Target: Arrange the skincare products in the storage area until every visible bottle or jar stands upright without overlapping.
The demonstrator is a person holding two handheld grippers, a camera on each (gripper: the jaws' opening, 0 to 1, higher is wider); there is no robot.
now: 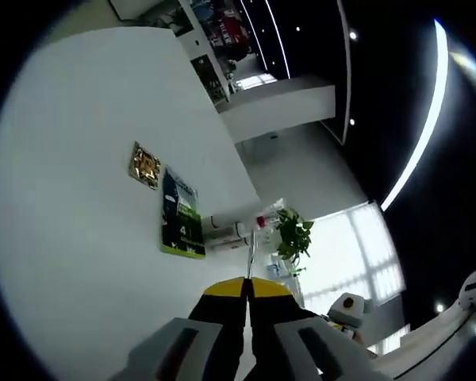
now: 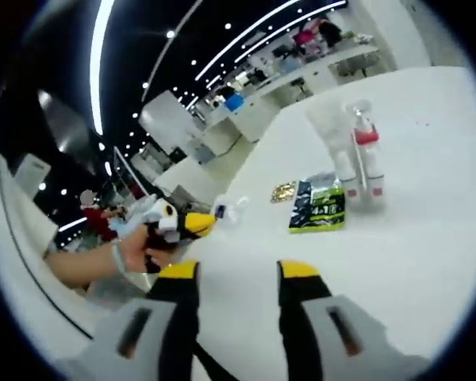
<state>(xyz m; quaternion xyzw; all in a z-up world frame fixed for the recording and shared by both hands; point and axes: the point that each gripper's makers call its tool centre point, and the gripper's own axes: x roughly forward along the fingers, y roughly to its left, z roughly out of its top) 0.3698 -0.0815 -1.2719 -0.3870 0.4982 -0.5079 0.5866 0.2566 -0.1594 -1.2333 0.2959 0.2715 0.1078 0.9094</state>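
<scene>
On the white table (image 2: pixel 428 238) two white bottles stand close together: a taller plain one (image 2: pixel 337 135) and a pump bottle with a red collar (image 2: pixel 367 155). In front of them lies a flat green and dark packet (image 2: pixel 317 208), with a small gold square sachet (image 2: pixel 283 191) to its left. My right gripper (image 2: pixel 238 274) is open and holds nothing, well short of the packet. My left gripper (image 2: pixel 192 225), held by a hand (image 2: pixel 127 254), hovers at the left. In the rolled left gripper view the same packet (image 1: pixel 181 214), gold sachet (image 1: pixel 144 165) and white bottles (image 1: pixel 226 226) lie ahead of the shut left gripper (image 1: pixel 246 287).
A small clear item (image 2: pixel 230 208) sits near the left gripper's tip. A green potted plant (image 1: pixel 293 234) stands beyond the bottles. The table's far edge (image 2: pixel 254 151) runs behind the items, with white counters (image 2: pixel 301 79) and a dark ceiling beyond.
</scene>
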